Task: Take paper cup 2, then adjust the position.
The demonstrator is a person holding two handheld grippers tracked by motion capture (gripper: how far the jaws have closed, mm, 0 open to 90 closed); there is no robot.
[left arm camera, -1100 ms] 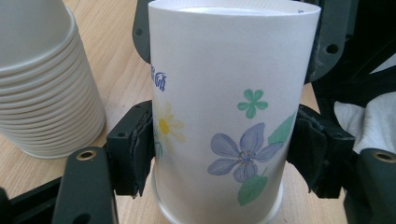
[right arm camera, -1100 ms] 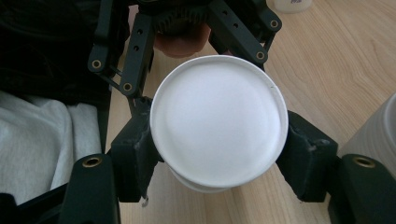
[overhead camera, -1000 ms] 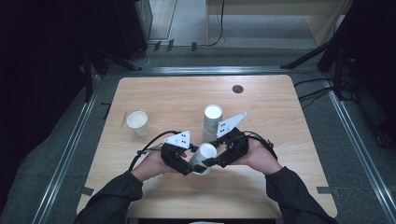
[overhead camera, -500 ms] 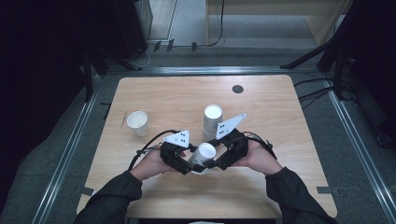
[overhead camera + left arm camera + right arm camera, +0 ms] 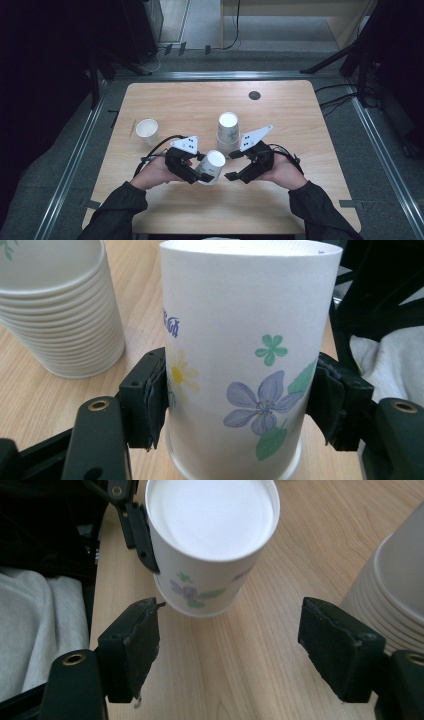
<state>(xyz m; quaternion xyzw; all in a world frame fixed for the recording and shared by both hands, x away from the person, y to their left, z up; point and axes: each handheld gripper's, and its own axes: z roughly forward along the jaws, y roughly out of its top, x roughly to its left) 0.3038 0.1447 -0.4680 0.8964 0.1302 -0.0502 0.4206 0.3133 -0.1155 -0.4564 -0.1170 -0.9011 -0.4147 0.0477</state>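
we've got a white cup (image 5: 245, 360) printed with blue-purple and teal flowers, a yellow daisy, green leaves and blue lettering. the stack (image 5: 57, 310) is off-white with a bit of green print. pads (image 5: 131, 647) are black, plates (image 5: 255, 137) grey-white with dark dots, table (image 5: 190, 107) light wood grain.

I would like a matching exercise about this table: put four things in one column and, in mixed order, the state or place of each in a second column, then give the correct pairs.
Column one
1. flowered cup
2. stack of cups
3. single cup
4. right tongs

Column two
A. open, nothing between the jaws
B. upside down, gripped by the left tongs
C. mouth up, alone at the left of the table
D. upside down, in the middle of the table

Pairs: 1-B, 2-D, 3-C, 4-A
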